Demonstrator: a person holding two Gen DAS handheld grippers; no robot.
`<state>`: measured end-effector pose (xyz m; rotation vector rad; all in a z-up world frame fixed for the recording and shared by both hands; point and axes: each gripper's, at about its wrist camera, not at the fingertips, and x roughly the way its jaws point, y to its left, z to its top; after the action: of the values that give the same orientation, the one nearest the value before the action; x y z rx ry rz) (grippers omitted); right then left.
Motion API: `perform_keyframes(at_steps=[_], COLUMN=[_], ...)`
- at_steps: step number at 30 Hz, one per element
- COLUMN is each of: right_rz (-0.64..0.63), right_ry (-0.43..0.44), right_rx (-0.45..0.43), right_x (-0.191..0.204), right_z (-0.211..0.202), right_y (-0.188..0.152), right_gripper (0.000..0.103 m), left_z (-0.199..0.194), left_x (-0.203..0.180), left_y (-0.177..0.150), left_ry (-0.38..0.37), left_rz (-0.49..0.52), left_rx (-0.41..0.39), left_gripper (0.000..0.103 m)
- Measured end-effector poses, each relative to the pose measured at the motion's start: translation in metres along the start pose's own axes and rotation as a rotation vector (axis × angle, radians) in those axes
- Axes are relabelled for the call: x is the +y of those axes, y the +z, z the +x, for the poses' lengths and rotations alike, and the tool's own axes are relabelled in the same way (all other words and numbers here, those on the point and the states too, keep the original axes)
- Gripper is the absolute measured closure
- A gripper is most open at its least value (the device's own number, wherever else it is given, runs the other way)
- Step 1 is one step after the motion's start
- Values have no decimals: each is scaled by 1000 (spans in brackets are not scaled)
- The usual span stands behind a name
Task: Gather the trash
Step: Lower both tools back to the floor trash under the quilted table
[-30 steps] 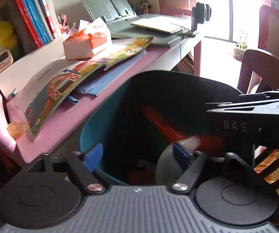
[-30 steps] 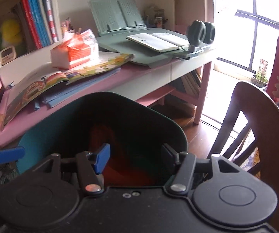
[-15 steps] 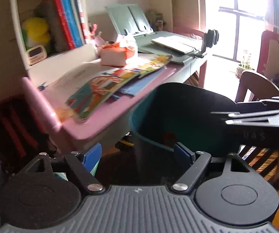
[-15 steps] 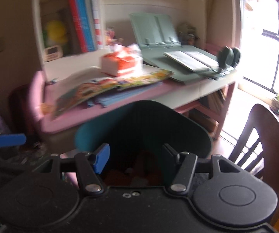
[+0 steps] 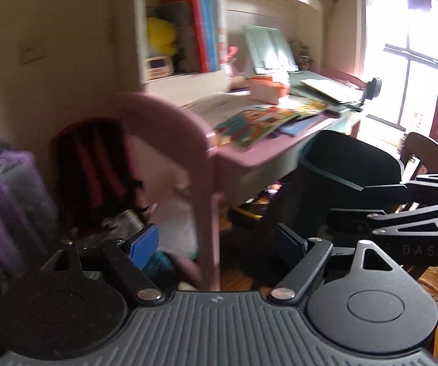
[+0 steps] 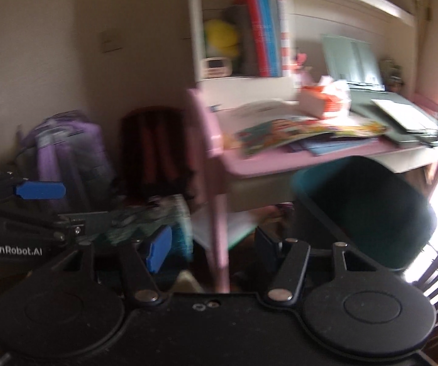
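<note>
The teal trash bin (image 5: 347, 177) with a dark liner stands on the floor beside the pink desk (image 5: 249, 152); it also shows in the right wrist view (image 6: 368, 204). My left gripper (image 5: 215, 244) is open and empty, low and left of the bin, facing the desk leg (image 5: 206, 213). My right gripper (image 6: 209, 247) is open and empty, also left of the bin. The bin's contents are hidden from both views. The frames are blurred.
A purple backpack (image 6: 69, 152) and a red-black bag (image 6: 154, 146) lean against the wall at left. Picture books (image 6: 295, 131) and a tissue box (image 6: 322, 99) lie on the desk. A wooden chair (image 5: 426, 152) stands right of the bin. Clutter lies under the desk.
Both grippers have pulled back and swung left, away from over the bin. The bin now sits to the right, and the bags by the wall have come into view.
</note>
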<state>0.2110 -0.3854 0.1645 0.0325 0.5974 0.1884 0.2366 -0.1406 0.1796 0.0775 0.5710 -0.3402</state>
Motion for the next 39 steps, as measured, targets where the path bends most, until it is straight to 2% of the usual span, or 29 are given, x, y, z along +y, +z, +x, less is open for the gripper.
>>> perform_keyframes(at_steps=[4, 8, 15, 21, 24, 29, 37, 39], right_rz=[-42, -81, -147, -157, -166, -188, -327, -357], right_ry=[81, 164, 296, 385, 400, 398, 442, 445], right_rx=[24, 56, 177, 291, 361, 468, 635, 684], right_x=[46, 93, 168, 213, 231, 255, 299, 307], right_z=[14, 31, 90, 156, 188, 238, 308, 324], right_y=[-12, -30, -77, -127, -157, -214, -308, -332], right_gripper=[43, 42, 42, 41, 41, 40, 41, 41], left_z=[-22, -39, -46, -29, -17, 4, 49, 61], left_x=[46, 92, 183, 263, 298, 354, 442, 458], left_y=[-29, -63, -132, -197, -231, -297, -416, -444], left_ry=[39, 79, 171, 229, 250, 342, 493, 512], left_rz=[-68, -116, -249, -371, -413, -476, -616, -647], left_rx=[1, 13, 50, 84, 127, 174, 338, 362], left_gripper=[2, 2, 1, 0, 0, 0, 0, 0])
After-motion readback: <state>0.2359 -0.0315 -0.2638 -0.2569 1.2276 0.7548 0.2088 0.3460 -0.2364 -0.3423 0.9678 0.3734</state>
